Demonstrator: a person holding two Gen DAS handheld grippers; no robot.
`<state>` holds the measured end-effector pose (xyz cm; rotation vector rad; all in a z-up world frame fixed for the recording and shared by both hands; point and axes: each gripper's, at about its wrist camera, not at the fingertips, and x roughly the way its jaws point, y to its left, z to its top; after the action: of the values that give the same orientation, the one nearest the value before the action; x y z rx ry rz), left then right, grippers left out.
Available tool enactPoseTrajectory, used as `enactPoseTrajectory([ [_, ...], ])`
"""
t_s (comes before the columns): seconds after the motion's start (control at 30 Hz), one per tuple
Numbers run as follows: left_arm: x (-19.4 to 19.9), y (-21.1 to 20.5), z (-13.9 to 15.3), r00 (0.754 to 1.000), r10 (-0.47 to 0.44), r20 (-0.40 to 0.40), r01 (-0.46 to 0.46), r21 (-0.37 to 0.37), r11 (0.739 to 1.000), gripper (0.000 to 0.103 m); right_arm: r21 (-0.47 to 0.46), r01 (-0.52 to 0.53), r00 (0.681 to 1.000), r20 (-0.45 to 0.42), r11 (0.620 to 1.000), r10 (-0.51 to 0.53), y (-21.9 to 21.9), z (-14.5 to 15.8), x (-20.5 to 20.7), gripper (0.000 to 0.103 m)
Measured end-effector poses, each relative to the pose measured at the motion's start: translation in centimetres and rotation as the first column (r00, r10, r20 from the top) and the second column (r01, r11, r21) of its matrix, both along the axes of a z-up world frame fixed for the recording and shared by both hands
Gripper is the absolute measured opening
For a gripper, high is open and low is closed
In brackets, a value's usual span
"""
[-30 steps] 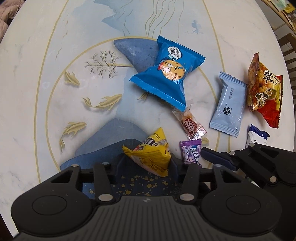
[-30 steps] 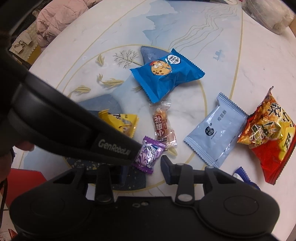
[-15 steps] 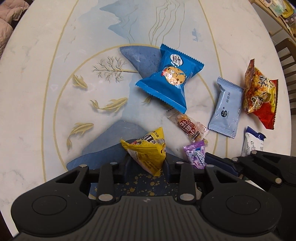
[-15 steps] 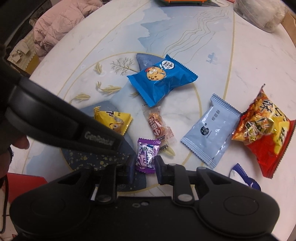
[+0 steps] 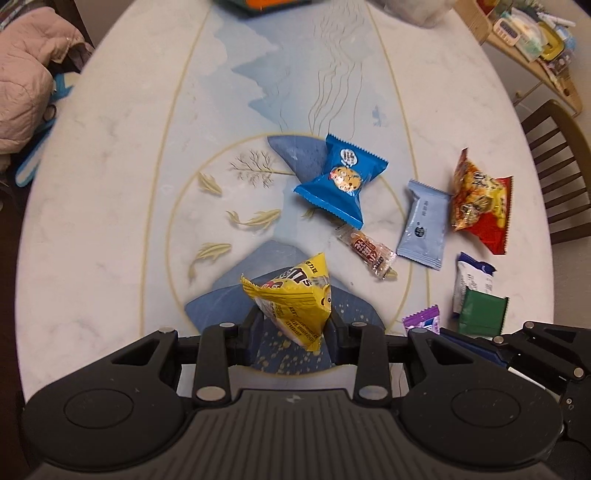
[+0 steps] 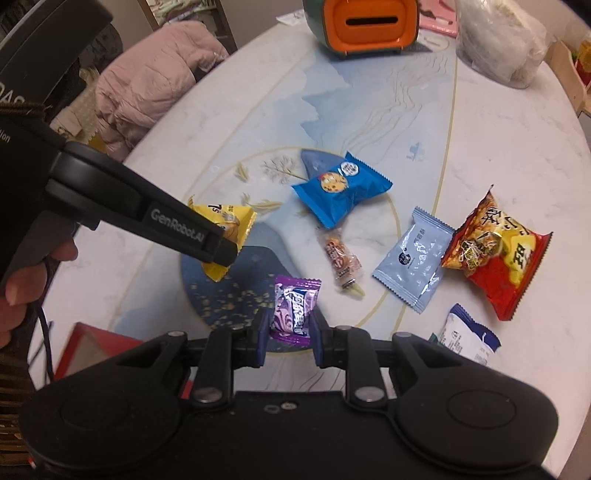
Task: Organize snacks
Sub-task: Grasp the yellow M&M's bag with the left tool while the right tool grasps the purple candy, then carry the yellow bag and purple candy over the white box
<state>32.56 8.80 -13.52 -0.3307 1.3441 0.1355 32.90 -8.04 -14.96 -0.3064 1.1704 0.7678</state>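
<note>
Yellow and crinkly, a small candy packet (image 5: 291, 295) is pinched between the narrowed jaws of the left gripper (image 5: 293, 328), while a shiny purple sweet wrapper (image 6: 294, 310) is clamped in the nearly closed right gripper (image 6: 288, 330), both apparently held clear of the pale marble-look table (image 5: 110, 184). The picking-up step is judged done, and a carry to the orange bin (image 6: 369, 26) at the far edge is probably called for next. Left lying flat are a puffy blue cookie bag (image 5: 341, 181), a grey sachet (image 5: 423, 225) and a red crisp bag (image 5: 480, 203).
</note>
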Motion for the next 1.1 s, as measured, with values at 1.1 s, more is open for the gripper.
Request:
enactPoseTrajectory([
  [1.1, -18.6, -5.1, 13.6, 0.962, -0.198, 0.19, 0.189, 0.063, 0.98, 0.033, 0.14, -0.012, 0.992, 0.128, 0.99, -0.006, -4.3, 11.8, -16.8, 0.022],
])
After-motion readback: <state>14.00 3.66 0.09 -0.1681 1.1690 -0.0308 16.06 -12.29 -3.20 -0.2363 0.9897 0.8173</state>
